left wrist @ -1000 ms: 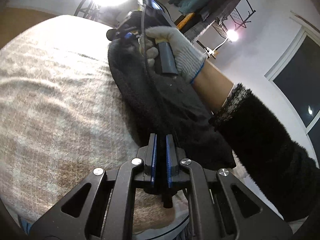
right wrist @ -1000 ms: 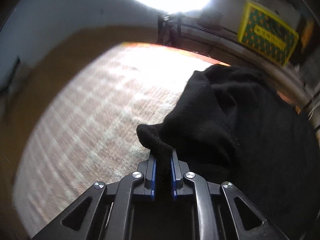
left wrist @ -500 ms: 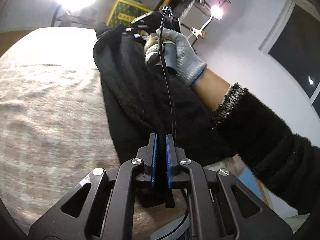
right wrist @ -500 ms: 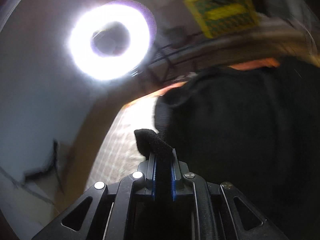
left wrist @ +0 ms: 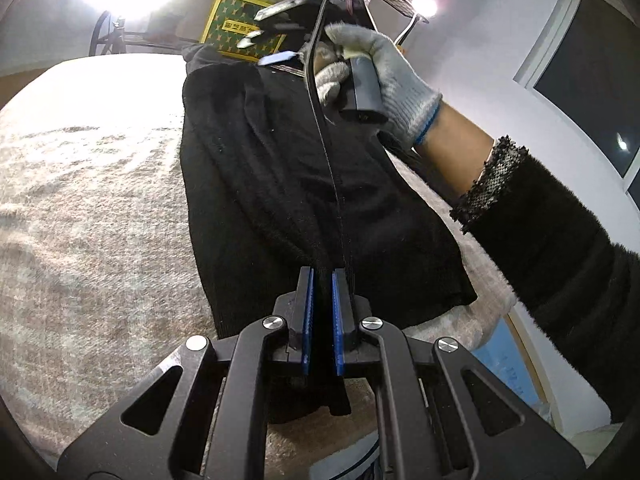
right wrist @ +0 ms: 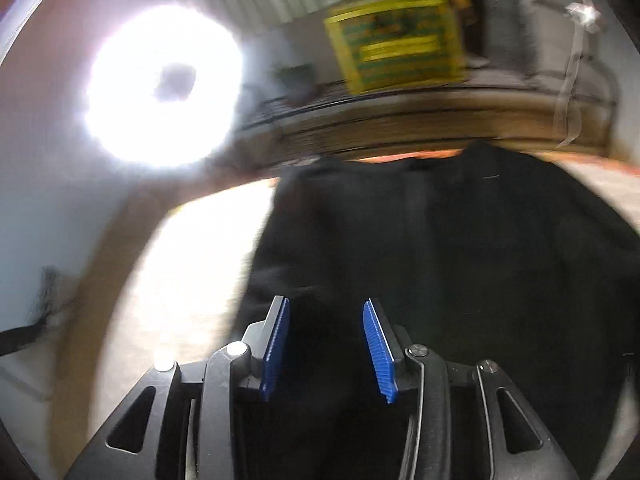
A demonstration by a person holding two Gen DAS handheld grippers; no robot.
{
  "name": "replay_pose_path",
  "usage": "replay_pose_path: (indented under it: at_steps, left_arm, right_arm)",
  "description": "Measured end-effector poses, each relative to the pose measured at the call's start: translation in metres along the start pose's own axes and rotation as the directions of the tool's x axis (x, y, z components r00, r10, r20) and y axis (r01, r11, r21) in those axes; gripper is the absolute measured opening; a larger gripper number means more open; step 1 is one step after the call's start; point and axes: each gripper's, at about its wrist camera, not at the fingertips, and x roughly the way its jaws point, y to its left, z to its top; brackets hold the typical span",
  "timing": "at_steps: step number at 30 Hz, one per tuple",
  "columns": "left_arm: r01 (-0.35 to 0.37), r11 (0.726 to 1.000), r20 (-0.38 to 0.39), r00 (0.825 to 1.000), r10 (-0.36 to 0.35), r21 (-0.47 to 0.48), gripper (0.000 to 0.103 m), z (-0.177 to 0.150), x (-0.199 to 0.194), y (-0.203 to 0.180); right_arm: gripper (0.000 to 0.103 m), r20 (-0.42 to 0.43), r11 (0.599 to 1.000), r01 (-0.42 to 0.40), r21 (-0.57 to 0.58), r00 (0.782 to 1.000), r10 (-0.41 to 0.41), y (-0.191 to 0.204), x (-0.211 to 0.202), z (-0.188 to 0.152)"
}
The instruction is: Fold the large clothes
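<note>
A black knit garment (left wrist: 288, 184) lies folded lengthwise on a beige textured cover (left wrist: 80, 200). My left gripper (left wrist: 321, 280) is shut on the near edge of the garment, with black fabric between its blue pads. In the left wrist view the gloved right hand (left wrist: 380, 76) holds the right gripper above the garment's far end. In the right wrist view the right gripper (right wrist: 326, 312) is open, its blue pads apart, just above the black garment (right wrist: 460, 240). Nothing is between its fingers.
A bright ring light (right wrist: 160, 84) stands beyond the bed. A yellow patterned box (right wrist: 392, 40) and a metal rack sit at the back; the box also shows in the left wrist view (left wrist: 240, 28). A window (left wrist: 592, 88) is on the right wall.
The right gripper has opened and let go of the black fabric it was pinching. It carried that end across to the garment's far side first. The left gripper still holds its edge.
</note>
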Motion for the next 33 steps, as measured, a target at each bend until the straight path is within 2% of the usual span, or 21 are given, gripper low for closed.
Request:
replay_pose_path:
  at_steps: [4, 10, 13, 14, 18, 21, 24, 27, 29, 33]
  left_arm:
    - [-0.014, 1.0, 0.004, 1.0, 0.014, 0.014, 0.006, 0.002, 0.0, -0.004]
    - [-0.041, 0.998, 0.012, 0.999, 0.041, 0.038, 0.006, -0.003, -0.003, -0.006]
    - [-0.047, 0.998, 0.017, 0.999, 0.046, 0.04, 0.006, -0.007, -0.008, -0.005]
    - [-0.049, 0.998, 0.019, 0.999, 0.048, 0.04, 0.006, -0.007, -0.01, -0.006]
    - [-0.045, 0.998, 0.02, 0.999, 0.044, 0.041, 0.006, -0.008, -0.011, -0.007]
    - [-0.032, 0.998, 0.003, 0.999, 0.032, 0.048, 0.006, -0.007, -0.004, -0.014]
    - [-0.028, 0.998, -0.022, 0.999, 0.03, 0.063, 0.006, -0.008, 0.009, -0.019]
    - [-0.001, 0.998, -0.053, 0.999, 0.004, 0.061, 0.006, -0.01, 0.013, -0.023]
    - [0.041, 0.997, -0.06, 0.997, -0.037, 0.07, 0.006, -0.012, 0.01, -0.028]
    - [0.078, 0.987, -0.067, 0.995, -0.069, 0.138, 0.006, -0.028, -0.008, -0.044]
  right_arm:
    - [0.043, -0.1, 0.999, -0.032, 0.002, 0.994, 0.032, 0.011, 0.03, -0.004]
    - [0.046, -0.095, 0.994, -0.026, 0.111, 0.995, 0.037, -0.007, 0.063, 0.012]
    - [0.004, -0.072, 0.999, 0.034, 0.037, 0.997, -0.032, 0.004, 0.059, 0.016]
    - [0.003, -0.052, 0.998, 0.056, 0.01, 0.997, -0.055, 0.006, 0.054, 0.019]
    - [0.002, 0.029, 0.984, 0.153, -0.091, 0.988, -0.151, 0.001, 0.023, 0.031]
    - [0.002, 0.008, 0.98, 0.192, -0.058, 0.981, -0.192, -0.024, 0.026, 0.032]
    - [0.003, -0.018, 0.963, 0.254, -0.094, 0.966, -0.256, -0.036, 0.04, 0.021]
    - [0.011, -0.043, 0.955, 0.261, -0.141, 0.962, -0.27, -0.036, 0.046, 0.014]
    - [0.024, -0.032, 0.967, 0.221, -0.125, 0.973, -0.226, -0.039, 0.029, 0.012]
    - [0.031, 0.015, 0.98, 0.164, -0.114, 0.986, -0.163, -0.043, -0.02, 0.009]
